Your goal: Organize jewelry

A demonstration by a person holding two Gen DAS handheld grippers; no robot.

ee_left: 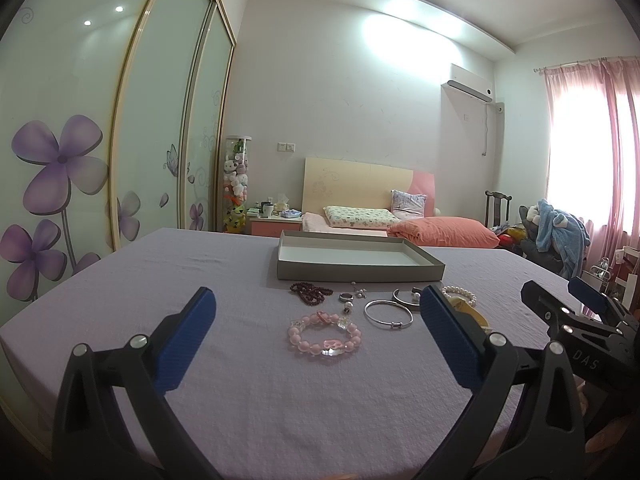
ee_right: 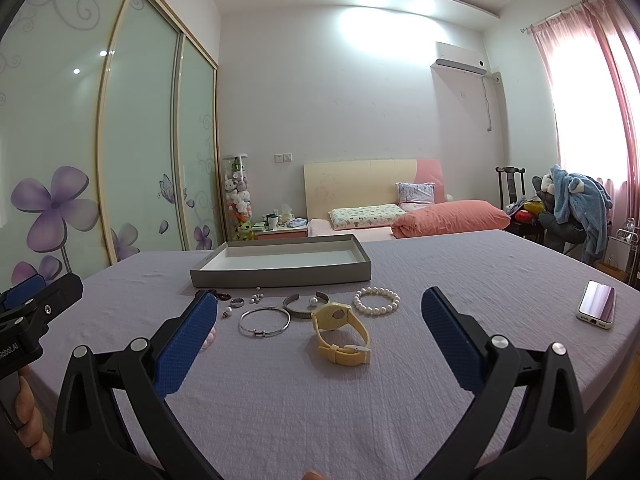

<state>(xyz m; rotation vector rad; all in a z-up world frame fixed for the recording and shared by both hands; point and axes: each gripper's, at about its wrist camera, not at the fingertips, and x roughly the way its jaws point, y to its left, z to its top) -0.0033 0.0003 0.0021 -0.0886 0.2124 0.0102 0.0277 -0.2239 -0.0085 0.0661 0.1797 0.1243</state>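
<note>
Left wrist view: the left tool (ee_left: 318, 334) hovers low over the surface (ee_left: 120, 280), which is covered with a lavender cloth; its blue-padded fingers (ee_left: 188, 336) are spread wide and grip nothing. From left to right on the cloth lie a dark red bead strand (ee_left: 311, 292), a pink bead bracelet (ee_left: 324, 335) directly between the fingers, a small ring (ee_left: 345, 297), a thin silver bangle (ee_left: 388, 313) and an open silver cuff (ee_left: 404, 298). The right finger of this tool hides most of the pearl bracelet (ee_left: 460, 293) and the yellow watch (ee_left: 468, 312). The right tool (ee_left: 560, 300) enters at the right edge.

Right wrist view: the right tool (ee_right: 320, 334) is likewise released, jaws wide apart, holding nothing. At the left edge the left tool (ee_right: 36, 300) shows, with fingertips of a hand (ee_right: 28, 420) below it. The left finger of the right tool covers most of the pink bracelet and the dark strand. This view shows plainly the silver bangle (ee_right: 265, 321), the cuff (ee_right: 306, 306), the watch (ee_right: 340, 334) standing on its strap, and the pearl bracelet (ee_right: 376, 300). A phone (ee_right: 596, 309) lies well apart to the right, seen only here.

The shallow grey tray (ee_right: 280, 274) with a white interior sits just beyond the jewelry row; nothing is visible inside it in either view. A bed with pillows (ee_right: 448, 218) stands behind the surface.
</note>
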